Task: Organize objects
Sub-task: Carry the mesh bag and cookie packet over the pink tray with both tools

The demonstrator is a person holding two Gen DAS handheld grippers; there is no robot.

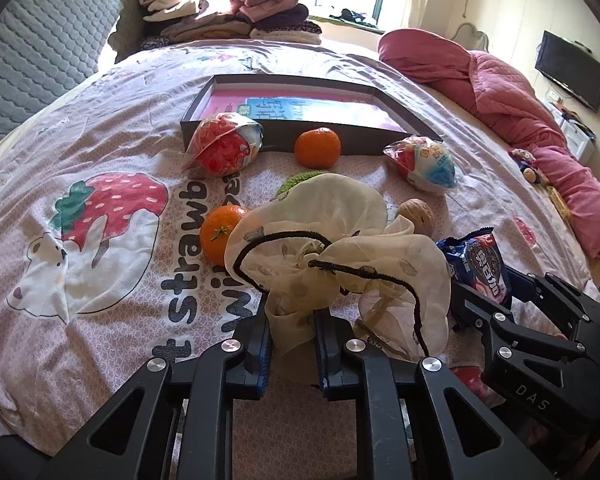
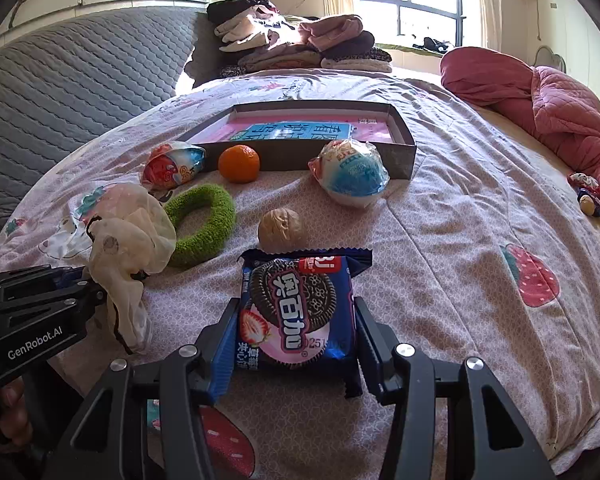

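Both tongs hold one item each above the bed

The left tongs (image 1: 292, 332) pinch the sheer scrunchie (image 1: 332, 256) at lower centre; the right tongs (image 2: 296, 332) clamp the cookie packet (image 2: 300, 308) by its sides, probably to carry both into the shallow box (image 2: 404, 152) at upper centre.

**Surface check**

You've got a sheer cream gauze scrunchie (image 1: 340, 256) with fuzzy black trim, a glossy blue foil biscuit packet (image 2: 298, 312), a fuzzy green knitted ring (image 2: 200, 224), a rough tan walnut (image 2: 280, 230), and a matt printed cotton bedsheet (image 2: 460, 240).
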